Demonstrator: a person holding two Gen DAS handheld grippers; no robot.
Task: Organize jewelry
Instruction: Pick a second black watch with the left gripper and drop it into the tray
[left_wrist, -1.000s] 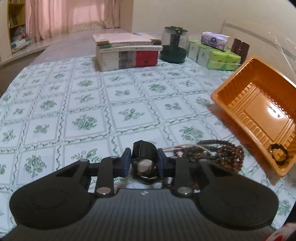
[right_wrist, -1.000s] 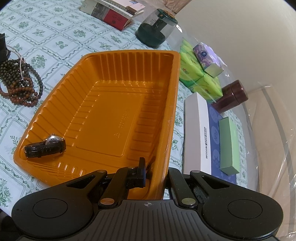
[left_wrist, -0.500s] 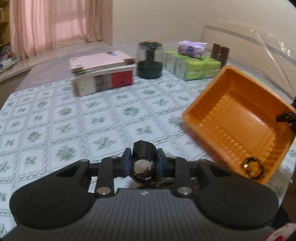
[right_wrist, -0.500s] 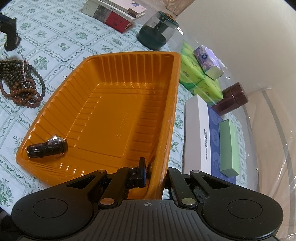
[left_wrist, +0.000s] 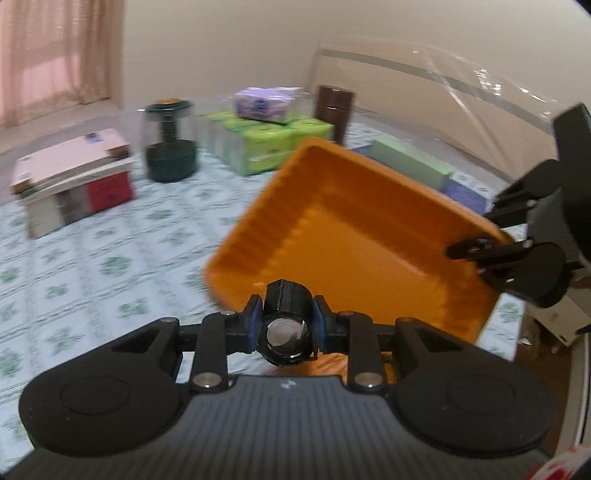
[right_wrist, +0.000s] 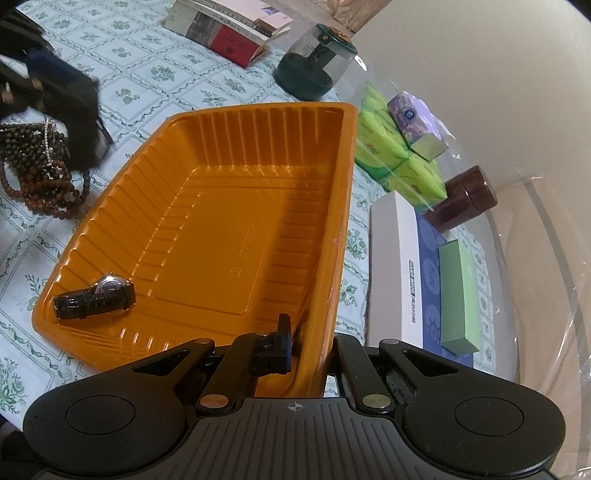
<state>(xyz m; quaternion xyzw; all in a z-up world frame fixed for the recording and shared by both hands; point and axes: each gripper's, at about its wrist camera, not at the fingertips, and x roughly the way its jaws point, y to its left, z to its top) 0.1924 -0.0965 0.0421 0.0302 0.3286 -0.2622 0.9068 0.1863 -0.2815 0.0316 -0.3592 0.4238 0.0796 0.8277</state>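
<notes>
Your left gripper (left_wrist: 284, 326) has its jaws clamped on one black-strapped wristwatch with a round silver face (left_wrist: 285, 332), the blue pads pressing its sides and the face turned back toward the camera. Just ahead of those jaws sits the one orange ribbed plastic tray (left_wrist: 354, 236), with your right gripper (left_wrist: 476, 253) biting its far right rim. In the right wrist view, your right gripper (right_wrist: 308, 350) has its jaws together on the tray's (right_wrist: 229, 229) near wall, one finger inside the tray and one outside. Inside the tray, ahead and to the left of these jaws, lies a second black-strapped wristwatch (right_wrist: 94, 299) in the near left corner, so you have two watches in all. Beyond the tray's left edge, one heap of brown and dark wooden bead strings (right_wrist: 37, 166) rests on the green-flowered white tablecloth (right_wrist: 155, 74), partly hidden by your blurred left gripper (right_wrist: 62, 103); you cannot count the strands. Farther ahead stand one stack of books (right_wrist: 229, 26), one dark green domed jar (right_wrist: 314, 70), one block of green tissue packs (right_wrist: 399, 158), one brown cylindrical tin (right_wrist: 465, 199) and one white flat box (right_wrist: 399, 266).
</notes>
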